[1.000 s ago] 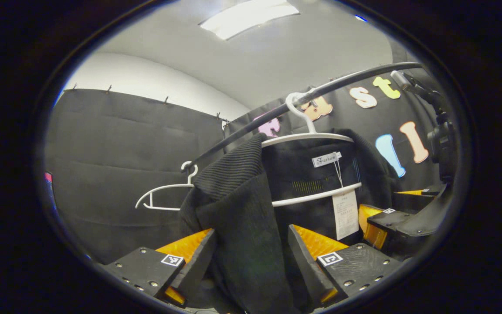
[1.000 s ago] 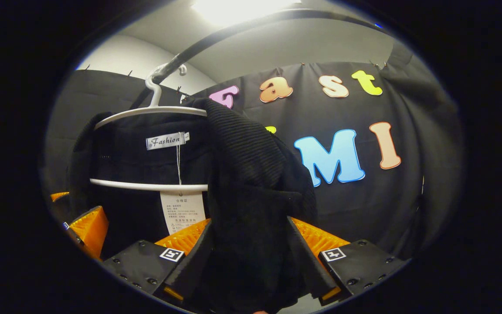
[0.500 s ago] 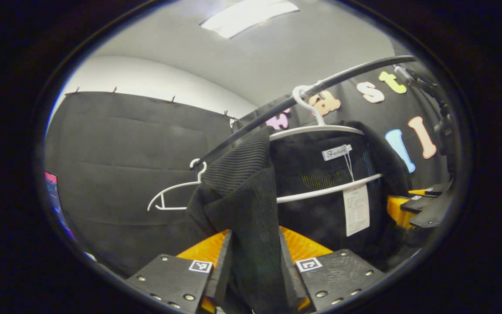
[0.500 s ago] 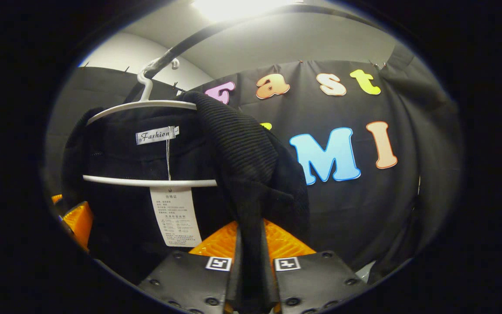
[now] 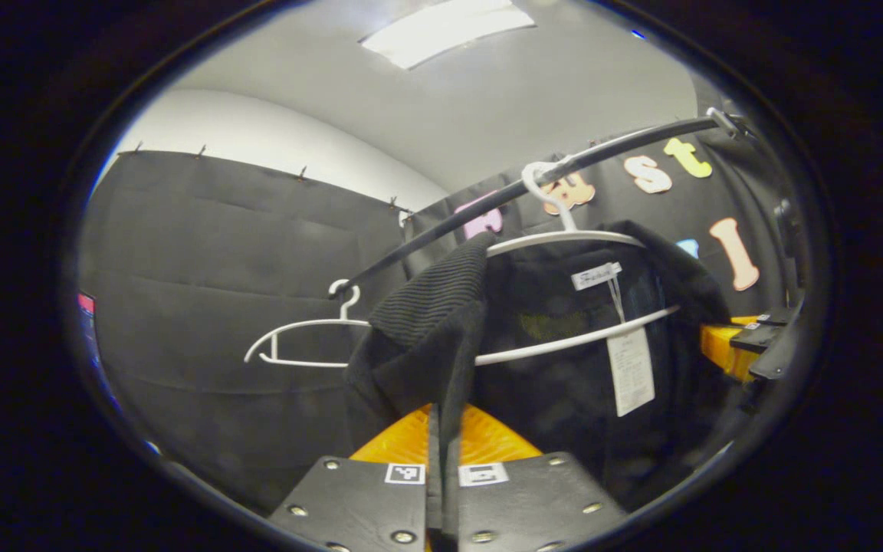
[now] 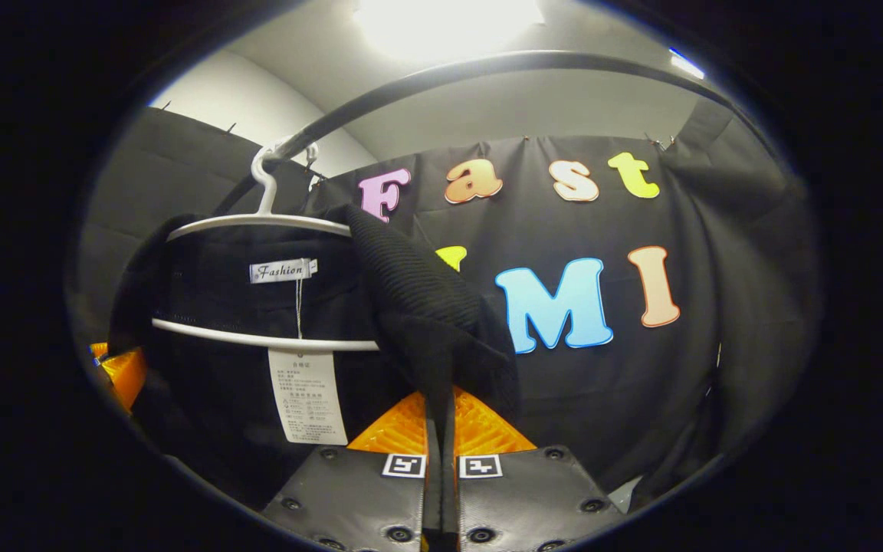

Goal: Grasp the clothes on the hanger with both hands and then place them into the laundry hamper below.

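Note:
A black garment (image 5: pixel 564 360) hangs on a white hanger (image 5: pixel 564 239) from a dark rail (image 5: pixel 625 142). In the left gripper view my left gripper (image 5: pixel 442 437) is shut on the garment's ribbed left shoulder edge (image 5: pixel 430 307), cloth pinched between both fingers. In the right gripper view the same black garment (image 6: pixel 242 368) hangs on the white hanger (image 6: pixel 257 222), and my right gripper (image 6: pixel 441 429) is shut on its ribbed right shoulder (image 6: pixel 418 291). The right gripper (image 5: pixel 748 345) also appears at the far right of the left gripper view. White tags (image 6: pixel 307 395) dangle inside the collar.
An empty white hanger (image 5: pixel 300 341) hangs farther left on the same rail. Black cloth walls (image 5: pixel 219 253) close in the booth behind and to the sides. A ceiling light (image 5: pixel 445 34) is overhead. The rail (image 6: pixel 487 65) arches above the garment in the right gripper view.
Both grippers closed from wide open onto the garment's shoulders, pinching the cloth thin between the fingers. The garment still hangs on its hanger.

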Action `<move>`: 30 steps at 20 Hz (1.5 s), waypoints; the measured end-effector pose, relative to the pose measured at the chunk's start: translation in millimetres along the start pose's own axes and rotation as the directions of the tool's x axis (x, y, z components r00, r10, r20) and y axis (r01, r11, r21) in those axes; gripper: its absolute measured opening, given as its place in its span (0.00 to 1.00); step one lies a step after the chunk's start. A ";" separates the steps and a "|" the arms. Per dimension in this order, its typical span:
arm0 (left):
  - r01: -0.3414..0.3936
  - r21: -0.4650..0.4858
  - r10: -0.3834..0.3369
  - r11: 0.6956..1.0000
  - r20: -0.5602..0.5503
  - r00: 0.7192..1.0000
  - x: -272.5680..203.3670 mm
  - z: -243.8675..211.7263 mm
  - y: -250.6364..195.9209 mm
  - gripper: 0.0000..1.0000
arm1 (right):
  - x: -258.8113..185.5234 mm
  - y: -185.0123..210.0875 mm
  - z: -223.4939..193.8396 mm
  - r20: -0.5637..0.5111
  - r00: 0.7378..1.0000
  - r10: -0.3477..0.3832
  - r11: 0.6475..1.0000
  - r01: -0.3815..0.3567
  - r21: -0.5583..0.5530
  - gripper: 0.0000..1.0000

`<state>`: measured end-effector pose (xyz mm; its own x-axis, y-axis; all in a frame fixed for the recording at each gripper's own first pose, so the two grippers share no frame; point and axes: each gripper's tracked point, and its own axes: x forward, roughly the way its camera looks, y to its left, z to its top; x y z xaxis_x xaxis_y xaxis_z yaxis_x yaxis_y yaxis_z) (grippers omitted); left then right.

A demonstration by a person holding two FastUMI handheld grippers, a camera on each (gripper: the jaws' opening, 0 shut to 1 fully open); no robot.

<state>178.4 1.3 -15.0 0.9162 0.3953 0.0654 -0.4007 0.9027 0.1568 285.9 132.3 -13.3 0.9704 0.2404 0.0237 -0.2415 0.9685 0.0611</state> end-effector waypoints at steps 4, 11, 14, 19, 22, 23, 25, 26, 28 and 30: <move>-0.005 0.030 0.003 1.000 0.072 0.997 -18.6 28.6 15.0 0.01 | -6.3 -17.5 23.9 0.071 0.997 -0.041 0.999 0.043 -0.019 0.01; -0.053 0.042 0.045 0.998 0.171 0.984 -29.3 82.8 46.2 0.01 | 0.7 -45.0 61.9 0.179 0.978 -0.105 0.993 0.111 -0.026 0.01; -0.045 0.021 0.041 0.999 0.172 0.984 -20.8 83.7 55.7 0.01 | 5.6 -52.1 72.9 0.210 0.970 -0.118 0.991 0.127 -0.029 0.01; -0.030 0.028 0.024 0.999 0.193 0.981 -14.2 90.1 62.7 0.00 | 11.6 -56.7 82.3 0.241 0.963 -0.123 0.990 0.136 -0.036 0.01; -0.044 0.054 0.030 0.998 0.237 0.971 -7.5 104.9 72.4 0.00 | 17.3 -61.1 90.3 0.272 0.953 -0.131 0.988 0.148 -0.044 0.01; -0.054 0.062 0.037 0.997 0.251 0.967 -4.2 111.1 77.0 0.00 | 20.3 -62.7 93.4 0.281 0.950 -0.133 0.987 0.152 -0.046 0.02; -0.062 0.074 0.040 0.995 0.272 0.961 4.5 119.2 85.3 0.00 | 26.8 -63.6 99.3 0.299 0.944 -0.138 0.986 0.159 -0.048 0.01; -0.063 0.080 0.038 0.995 0.285 0.958 10.5 123.4 89.0 0.02 | 29.2 -64.7 101.7 0.306 0.941 -0.142 0.985 0.165 -0.050 0.01; -0.060 0.092 0.028 0.994 0.310 0.950 20.6 131.6 93.9 0.00 | 37.2 -66.5 104.3 0.313 0.938 -0.148 0.984 0.172 -0.052 0.01; -0.046 0.101 0.011 0.994 0.324 0.946 32.2 133.8 95.4 0.00 | 44.2 -66.1 102.1 0.306 0.940 -0.152 0.983 0.176 -0.053 0.01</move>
<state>170.1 77.4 134.0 0.8634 0.3290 0.3826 -0.4403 0.8615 0.2528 343.9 72.3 85.5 0.9461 0.0593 0.3185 -0.0664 0.9977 0.0117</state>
